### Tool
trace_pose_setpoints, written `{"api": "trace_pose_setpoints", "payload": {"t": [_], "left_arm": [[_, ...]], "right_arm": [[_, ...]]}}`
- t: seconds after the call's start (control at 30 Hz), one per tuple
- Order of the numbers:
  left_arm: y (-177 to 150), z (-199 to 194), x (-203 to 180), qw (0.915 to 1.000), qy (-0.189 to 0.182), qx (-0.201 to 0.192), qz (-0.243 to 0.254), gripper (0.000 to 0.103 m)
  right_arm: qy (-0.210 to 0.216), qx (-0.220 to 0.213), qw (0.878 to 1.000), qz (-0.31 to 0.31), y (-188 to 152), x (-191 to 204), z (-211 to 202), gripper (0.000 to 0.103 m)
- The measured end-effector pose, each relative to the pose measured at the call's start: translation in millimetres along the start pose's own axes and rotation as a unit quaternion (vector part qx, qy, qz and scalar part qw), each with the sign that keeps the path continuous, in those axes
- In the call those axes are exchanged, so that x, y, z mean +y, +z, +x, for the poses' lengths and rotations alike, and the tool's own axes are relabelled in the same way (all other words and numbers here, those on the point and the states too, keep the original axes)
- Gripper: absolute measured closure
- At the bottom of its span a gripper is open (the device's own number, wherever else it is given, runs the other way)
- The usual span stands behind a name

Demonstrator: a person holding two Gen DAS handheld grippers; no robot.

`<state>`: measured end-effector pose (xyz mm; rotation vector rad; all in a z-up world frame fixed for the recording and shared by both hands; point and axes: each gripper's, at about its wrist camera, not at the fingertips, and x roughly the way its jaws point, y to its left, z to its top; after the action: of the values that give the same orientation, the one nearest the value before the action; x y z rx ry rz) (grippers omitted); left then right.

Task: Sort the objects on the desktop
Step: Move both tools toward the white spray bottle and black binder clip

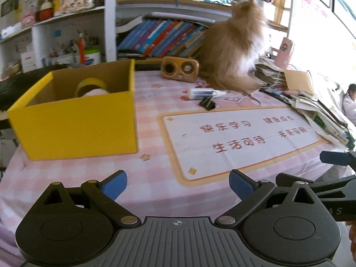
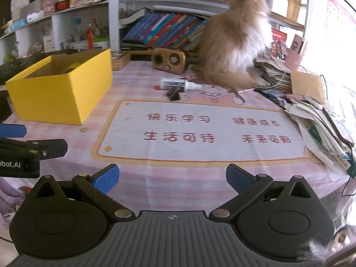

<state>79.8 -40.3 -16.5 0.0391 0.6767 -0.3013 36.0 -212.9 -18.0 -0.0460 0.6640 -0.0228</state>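
Note:
A yellow cardboard box [image 1: 73,120] [image 2: 60,89] stands at the left of the pink checked desk, with a yellow tape roll [image 1: 90,85] inside. A white glue bottle [image 1: 203,93] [image 2: 178,84] lies on its side in mid-desk, and a black binder clip [image 1: 207,104] [image 2: 174,94] lies just in front of it. Scissors [image 2: 238,98] rest to the right, partly under the cat. My left gripper [image 1: 178,185] is open and empty above the near edge. My right gripper [image 2: 172,178] is open and empty too, to the right of the left one.
A fluffy orange cat [image 1: 233,49] [image 2: 235,40] sits at the back of the desk. A wooden speaker [image 1: 179,69] stands beside it. A messy stack of papers and books [image 2: 318,115] fills the right side. Bookshelves [image 1: 160,35] rise behind.

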Motion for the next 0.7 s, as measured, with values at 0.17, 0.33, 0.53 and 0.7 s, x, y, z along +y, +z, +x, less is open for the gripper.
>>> {"api": "trace_pose_setpoints", "payload": {"t": [0.17, 0.33, 0.53, 0.7], "left_arm": [[12.8, 16.9, -14.0, 0.9998, -0.016, -0.001, 0.014, 0.003], [24.5, 33.1, -23.8, 0.9996, -0.022, -0.001, 0.02, 0.003], [39.3, 53.3, -31.1, 0.9998, -0.018, 0.0, 0.013, 0.003], [51.4, 72.7, -37.4, 0.9999, -0.008, 0.007, 0.003, 0.003]], "right_arm": [[-0.016, 0.0, 1.0, 0.014, 6.0, -17.7, 8.3, 0.0], [-0.024, -0.002, 0.999, 0.024, 14.2, -33.4, 19.2, 0.0], [-0.019, -0.003, 1.0, 0.023, 26.4, -50.7, 36.9, 0.001], [-0.007, 0.005, 1.0, 0.018, 40.7, -65.4, 57.9, 0.001]]}}
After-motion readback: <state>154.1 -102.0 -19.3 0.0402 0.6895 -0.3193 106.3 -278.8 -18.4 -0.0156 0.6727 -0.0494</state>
